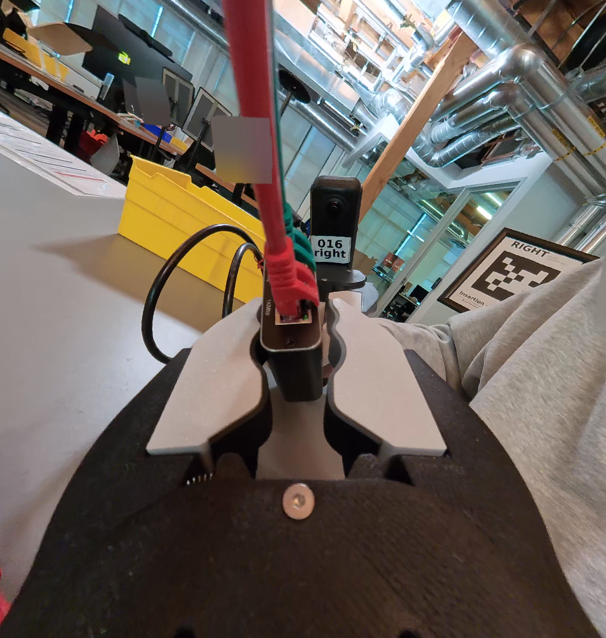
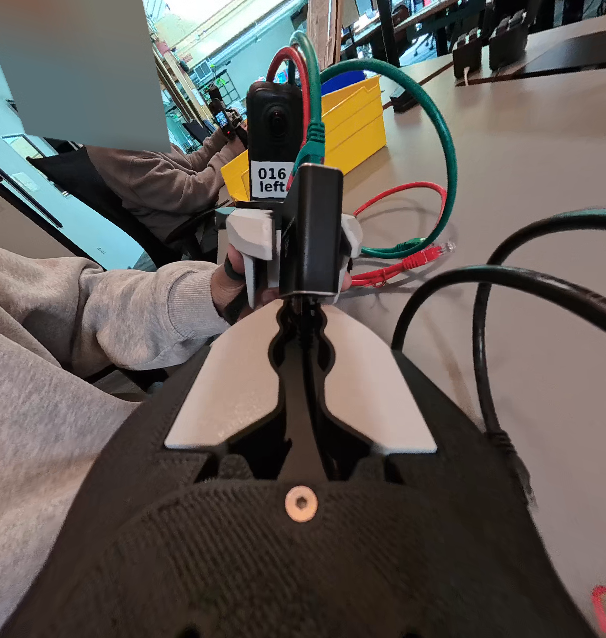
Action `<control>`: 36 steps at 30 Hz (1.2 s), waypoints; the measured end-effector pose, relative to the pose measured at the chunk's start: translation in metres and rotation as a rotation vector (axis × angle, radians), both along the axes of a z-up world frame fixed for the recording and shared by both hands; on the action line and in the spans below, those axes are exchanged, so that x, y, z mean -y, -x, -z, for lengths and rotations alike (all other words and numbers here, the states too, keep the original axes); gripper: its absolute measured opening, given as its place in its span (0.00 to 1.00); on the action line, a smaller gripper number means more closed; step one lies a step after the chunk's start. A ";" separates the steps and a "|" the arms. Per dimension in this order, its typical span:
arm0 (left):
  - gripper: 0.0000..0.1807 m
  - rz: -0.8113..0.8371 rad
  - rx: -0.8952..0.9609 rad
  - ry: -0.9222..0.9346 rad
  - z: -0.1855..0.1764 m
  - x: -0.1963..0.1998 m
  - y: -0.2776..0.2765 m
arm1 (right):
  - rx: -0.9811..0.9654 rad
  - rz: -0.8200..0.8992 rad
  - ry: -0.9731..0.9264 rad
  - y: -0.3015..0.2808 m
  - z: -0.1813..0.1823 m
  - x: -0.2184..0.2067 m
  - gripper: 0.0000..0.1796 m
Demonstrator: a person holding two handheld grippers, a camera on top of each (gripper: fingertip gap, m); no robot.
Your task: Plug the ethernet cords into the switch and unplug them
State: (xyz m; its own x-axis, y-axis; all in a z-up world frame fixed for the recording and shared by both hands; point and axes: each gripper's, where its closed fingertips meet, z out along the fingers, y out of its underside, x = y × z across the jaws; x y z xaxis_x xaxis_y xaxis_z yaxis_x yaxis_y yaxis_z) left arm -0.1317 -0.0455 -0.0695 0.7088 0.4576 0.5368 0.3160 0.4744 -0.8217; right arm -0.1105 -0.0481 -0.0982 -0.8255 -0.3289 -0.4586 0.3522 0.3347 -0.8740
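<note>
My left gripper (image 1: pixel 293 310) is shut on a small black switch (image 1: pixel 294 362) and holds it on end above the table. A red ethernet cord (image 1: pixel 253 138) is plugged into the nearest port, and a green plug (image 1: pixel 303 245) sits in the port behind it. In the right wrist view the switch (image 2: pixel 315 234) stands upright between the left gripper's white fingers (image 2: pixel 253 234). My right gripper (image 2: pixel 301 307) is shut on a black cord (image 2: pixel 481 345) right at the switch's lower end. The loose red plug (image 2: pixel 429 255) and green plug (image 2: pixel 408 245) lie on the table.
A yellow bin (image 2: pixel 357 114) stands on the grey table (image 2: pixel 536 172) behind the switch; it also shows in the left wrist view (image 1: pixel 177 214). The black cord loops over the table (image 1: pixel 149 310). A grey sleeve (image 2: pixel 122 310) fills the left. A seated person (image 2: pixel 149 186) is behind.
</note>
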 end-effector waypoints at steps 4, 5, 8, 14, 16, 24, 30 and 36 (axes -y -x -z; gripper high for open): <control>0.15 0.009 0.008 -0.009 -0.001 0.001 0.000 | 0.012 0.010 -0.006 0.000 -0.001 0.001 0.07; 0.15 0.010 0.011 -0.014 -0.001 0.001 0.000 | 0.015 0.015 -0.007 0.000 -0.001 0.001 0.07; 0.15 0.009 0.026 -0.025 0.001 0.002 0.001 | 0.026 0.027 -0.019 0.002 0.000 0.001 0.07; 0.14 -0.011 0.027 -0.104 -0.009 0.007 0.002 | 0.030 0.028 -0.023 0.000 -0.005 0.003 0.07; 0.14 -0.015 0.039 -0.137 -0.009 0.009 0.003 | 0.025 0.030 -0.027 0.000 -0.006 0.004 0.07; 0.14 -0.116 0.086 -0.166 -0.010 0.013 0.010 | 0.108 0.013 -0.117 -0.003 0.002 0.007 0.07; 0.15 -0.102 0.111 -0.203 -0.008 0.013 0.012 | 0.076 -0.002 -0.148 -0.003 0.005 0.005 0.07; 0.14 -0.360 0.041 -0.269 -0.029 0.111 -0.002 | -0.010 0.025 -0.132 -0.008 -0.002 -0.003 0.07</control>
